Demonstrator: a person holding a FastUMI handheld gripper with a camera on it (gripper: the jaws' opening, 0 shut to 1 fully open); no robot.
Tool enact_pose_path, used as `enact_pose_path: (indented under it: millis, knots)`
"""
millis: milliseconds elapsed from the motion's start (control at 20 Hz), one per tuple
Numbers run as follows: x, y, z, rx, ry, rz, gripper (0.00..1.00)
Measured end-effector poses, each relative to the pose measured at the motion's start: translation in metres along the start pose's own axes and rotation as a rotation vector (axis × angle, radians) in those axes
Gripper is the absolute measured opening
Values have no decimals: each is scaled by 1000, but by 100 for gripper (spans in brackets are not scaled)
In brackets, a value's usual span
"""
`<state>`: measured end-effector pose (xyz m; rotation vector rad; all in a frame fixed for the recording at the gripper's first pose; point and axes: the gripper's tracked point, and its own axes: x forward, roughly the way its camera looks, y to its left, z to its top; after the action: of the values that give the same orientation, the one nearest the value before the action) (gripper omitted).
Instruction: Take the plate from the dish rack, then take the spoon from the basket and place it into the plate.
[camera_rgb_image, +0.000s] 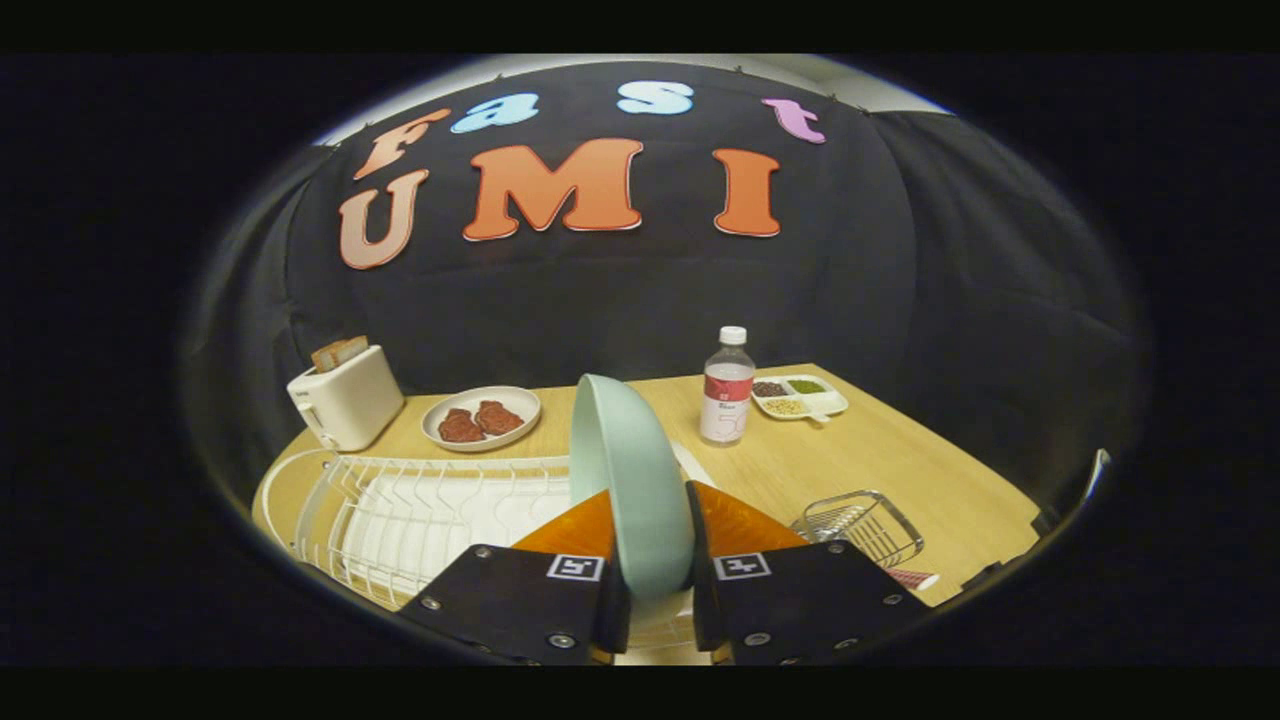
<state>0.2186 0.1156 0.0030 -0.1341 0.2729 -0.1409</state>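
Black cloth walls close off the far side and right side of the booth, meeting the back edge of a light wooden table (900, 470) that spreads out below them. Largest on the table is the white wire dish rack (420, 510), filling the left part and running close to the table's left edge; its slots just left of the fingers stand empty. Held upright on edge above the rack's right end is the pale green plate (625, 470), its rim caught between the two fingers of the gripper (650, 590), which press on it from either side, closed down to the plate's thickness. At the far left corner stands a cream toaster (345, 400) with bread slices poking up, near the cloth. Beside it, further right, lies a white oval dish (482, 416) with two pieces of reddish meat. Right of the plate is a wire basket (862, 526), near the table's front right edge; I cannot tell what it contains. Bare wood lies open between the basket and the far things. Beyond stands a capped bottle (727, 388), and just right of it a small divided tray (800, 396) of grains near the far edge.
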Motion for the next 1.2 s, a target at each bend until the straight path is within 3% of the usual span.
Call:
enact_pose_path:
  millis: [250, 550, 950, 1200]
  knots:
    - [-10, -2, 20, -97, -63, -57, 23]
    - [-21, -8, 32, -88, -101, -77, 23]
    - [-73, -22, 32, -9, -134, -16, 23]
    - [-117, -25, 1, 93, -93, 85, 23]
